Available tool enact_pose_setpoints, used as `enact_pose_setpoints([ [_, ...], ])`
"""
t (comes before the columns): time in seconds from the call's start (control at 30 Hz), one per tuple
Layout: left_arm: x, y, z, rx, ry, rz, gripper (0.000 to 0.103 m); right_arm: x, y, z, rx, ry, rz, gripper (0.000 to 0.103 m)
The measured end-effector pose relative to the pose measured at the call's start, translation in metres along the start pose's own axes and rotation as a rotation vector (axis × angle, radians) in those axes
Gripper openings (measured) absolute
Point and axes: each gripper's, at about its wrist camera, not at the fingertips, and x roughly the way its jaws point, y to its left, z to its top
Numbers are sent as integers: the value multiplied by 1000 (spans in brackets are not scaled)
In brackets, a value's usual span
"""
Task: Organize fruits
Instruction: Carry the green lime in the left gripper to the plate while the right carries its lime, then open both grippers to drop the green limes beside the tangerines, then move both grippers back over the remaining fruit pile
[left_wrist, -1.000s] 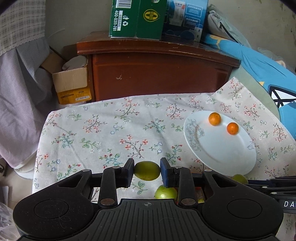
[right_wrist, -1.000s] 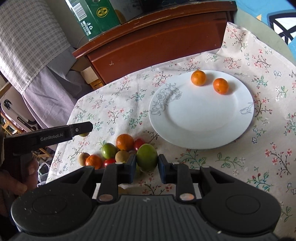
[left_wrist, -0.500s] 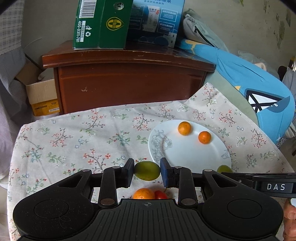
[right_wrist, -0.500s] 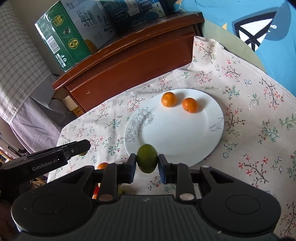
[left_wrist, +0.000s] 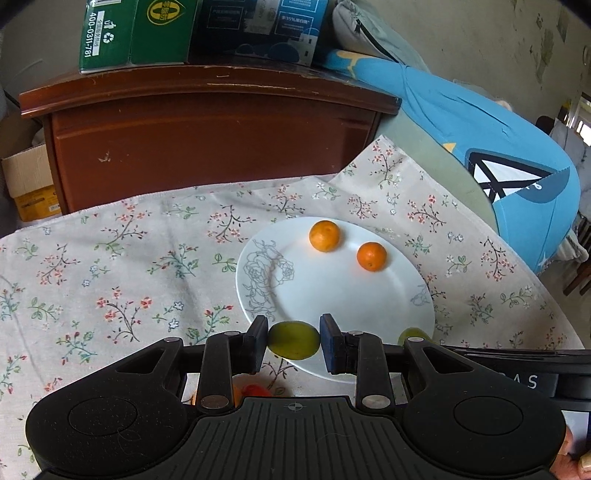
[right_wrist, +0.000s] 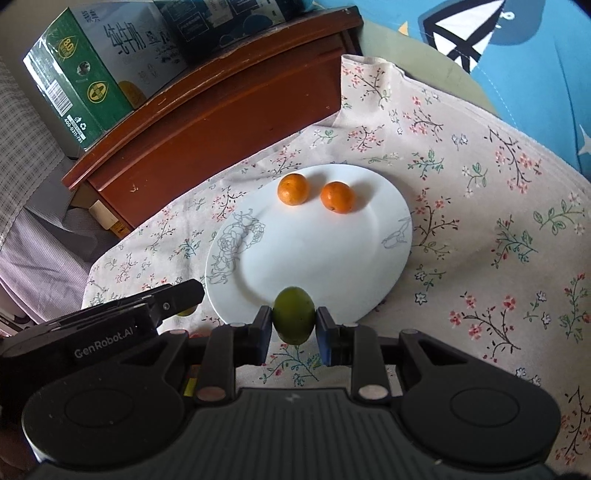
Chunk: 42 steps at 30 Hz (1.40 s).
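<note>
A white plate lies on the floral tablecloth with two oranges at its far side; they also show in the right wrist view. My left gripper is shut on a green fruit above the plate's near rim. My right gripper is shut on another green fruit, also above the plate's near rim. The right gripper's fruit peeks out at the right in the left wrist view.
A brown wooden cabinet with a green carton on top stands behind the table. Blue bedding lies to the right. An orange and a red fruit show under my left gripper. A cardboard box stands at far left.
Both grippers have moved with their green fruits from the fruit pile toward the plate and now hang over its near rim. The plate looks larger and nearer.
</note>
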Motion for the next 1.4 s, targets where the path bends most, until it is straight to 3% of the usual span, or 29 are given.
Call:
enact_pose_setpoints([
  [0.37, 18, -11, 3, 5, 8, -28, 31, 6, -9, 2, 42, -22, -30, 29],
  [0.43, 15, -12, 4, 4, -2, -17, 50, 4, -10, 4, 51, -36, -27, 29],
  [0.53, 9, -11, 8, 4, -26, 22, 65, 2, -10, 4, 57, -44, -21, 29],
  [0.9, -8, 6, 18, -60, -10, 88, 80, 3, -6, 2, 49, -19, 9, 30],
  [1.4, -42, 36, 5, -105, 47, 101, 95, 7, 10, -10, -25, 37, 60, 35],
])
